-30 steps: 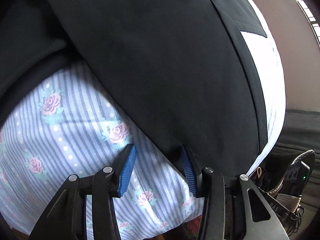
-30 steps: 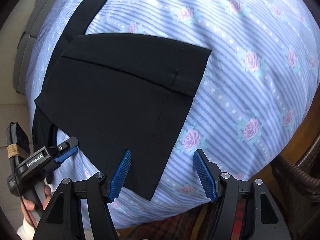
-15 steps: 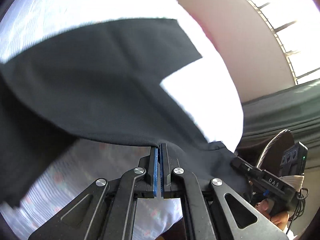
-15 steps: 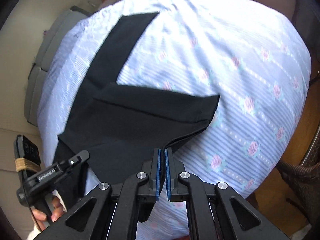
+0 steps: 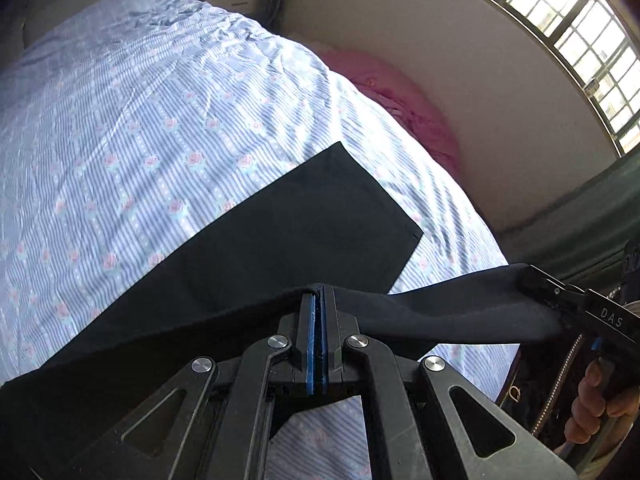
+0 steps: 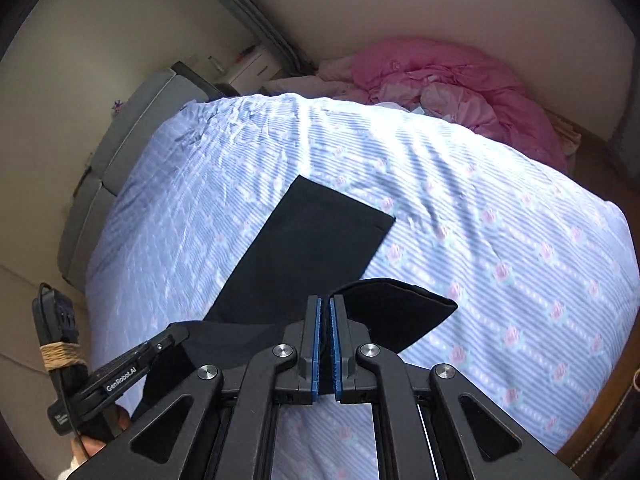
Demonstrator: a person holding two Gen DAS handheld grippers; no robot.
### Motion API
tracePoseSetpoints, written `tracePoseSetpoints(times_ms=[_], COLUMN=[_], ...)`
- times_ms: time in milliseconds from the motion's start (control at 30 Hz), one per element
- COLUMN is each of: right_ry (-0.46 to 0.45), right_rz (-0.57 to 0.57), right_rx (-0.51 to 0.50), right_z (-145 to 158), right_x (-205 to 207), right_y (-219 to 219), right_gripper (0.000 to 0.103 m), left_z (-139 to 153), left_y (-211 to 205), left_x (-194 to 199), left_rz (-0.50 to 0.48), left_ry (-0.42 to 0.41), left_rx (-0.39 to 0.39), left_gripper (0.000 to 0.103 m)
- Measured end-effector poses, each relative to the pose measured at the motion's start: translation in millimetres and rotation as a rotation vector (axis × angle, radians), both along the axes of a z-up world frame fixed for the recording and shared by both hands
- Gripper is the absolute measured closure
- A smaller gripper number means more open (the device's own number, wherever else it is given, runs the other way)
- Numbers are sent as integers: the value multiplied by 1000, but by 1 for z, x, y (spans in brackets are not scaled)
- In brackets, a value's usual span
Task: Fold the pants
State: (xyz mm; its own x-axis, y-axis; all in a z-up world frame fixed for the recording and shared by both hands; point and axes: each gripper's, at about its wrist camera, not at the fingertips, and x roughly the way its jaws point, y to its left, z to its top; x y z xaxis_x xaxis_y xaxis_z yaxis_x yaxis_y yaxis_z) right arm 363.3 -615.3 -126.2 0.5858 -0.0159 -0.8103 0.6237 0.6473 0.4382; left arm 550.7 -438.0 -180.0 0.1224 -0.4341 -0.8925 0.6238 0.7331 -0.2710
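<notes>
Now both grippers are clamped on the near end of the black pants (image 6: 316, 248), holding that edge lifted above the striped, rose-printed bedsheet (image 6: 500, 240). The left gripper (image 5: 317, 320) has its blue pads pressed together with a fold of dark cloth pinched between them, and the right gripper (image 6: 325, 320) is likewise closed tight on the fabric further along the same edge. A band of cloth stretches between the two grips, slightly slack. The far end of the pants lies flat on the sheet, its square hem reaching toward the pink bedding (image 6: 448, 76) heaped at the far right of the bed.

The step in hand looks like carrying the held edge over to the far hem to halve the length. To do it well, both grips should travel together at the same height and pace, keeping the band between them taut so it does not sag or twist. Bringing the corners down squarely over the far hem, then letting go only once the cloth rests flat, should give a clean crease. Pulling unevenly would likely drag the flat part askew on the sheet.
</notes>
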Motion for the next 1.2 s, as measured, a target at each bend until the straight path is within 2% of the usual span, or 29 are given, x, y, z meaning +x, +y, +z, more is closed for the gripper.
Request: tracePoseSetpoints(times_ms=[167, 300, 367, 467, 567, 600, 733, 800, 833, 867, 900, 933, 1033, 1133, 1200], right_ry=[19, 59, 88, 105, 113, 126, 119, 119, 116, 114, 117, 117, 107, 104, 94], right_rz=[30, 66, 79, 90, 95, 96, 98, 112, 127, 148, 165, 186, 238, 256, 280], right_rx=[60, 98, 86, 80, 43, 10, -55, -86, -97, -113, -130, -143, -164, -163, -161], right_z=[-28, -64, -82, -101, -106, -105, -94, -88, -85, -81, -77, -73, -63, -56, -47], right_x=[70, 126, 147, 168, 172, 170, 149, 144, 143, 143, 143, 144, 147, 145, 141], right_y=[-48, -83, -98, -120, -133, -133, -122, -112, -107, -100, -94, -88, -70, -59, -51], right_gripper=[97, 97, 97, 96, 93, 87, 58, 53, 53, 53, 52, 52, 51, 51, 51], left_z=[-38, -81, -106, -125, -130, -130, -122, -112, -102, -93, -82, -70, -45, -18, 0], left_y=[-30, -55, -64, -68, -64, -63, -54, -46, -45, -45, -48, -54, -68, -60, -49], left_x=[53, 89, 102, 111, 118, 120, 121, 125, 127, 128, 128, 121, 109, 84, 62], left_rz=[100, 121, 124, 133, 188, 200, 281, 340, 350, 347, 336, 309, 197, 173, 172], left_ry=[69, 105, 133, 149, 184, 190, 172, 153, 137, 109, 78, 59, 27, -22, -74], left_rx=[46, 122, 172, 210, 189, 187, 162, 131, 109, 94, 79, 63, 32, -5, 1], left_gripper=[99, 99, 99, 99, 99, 99, 97, 88, 71, 60, 40, 32, 32, 32, 32])
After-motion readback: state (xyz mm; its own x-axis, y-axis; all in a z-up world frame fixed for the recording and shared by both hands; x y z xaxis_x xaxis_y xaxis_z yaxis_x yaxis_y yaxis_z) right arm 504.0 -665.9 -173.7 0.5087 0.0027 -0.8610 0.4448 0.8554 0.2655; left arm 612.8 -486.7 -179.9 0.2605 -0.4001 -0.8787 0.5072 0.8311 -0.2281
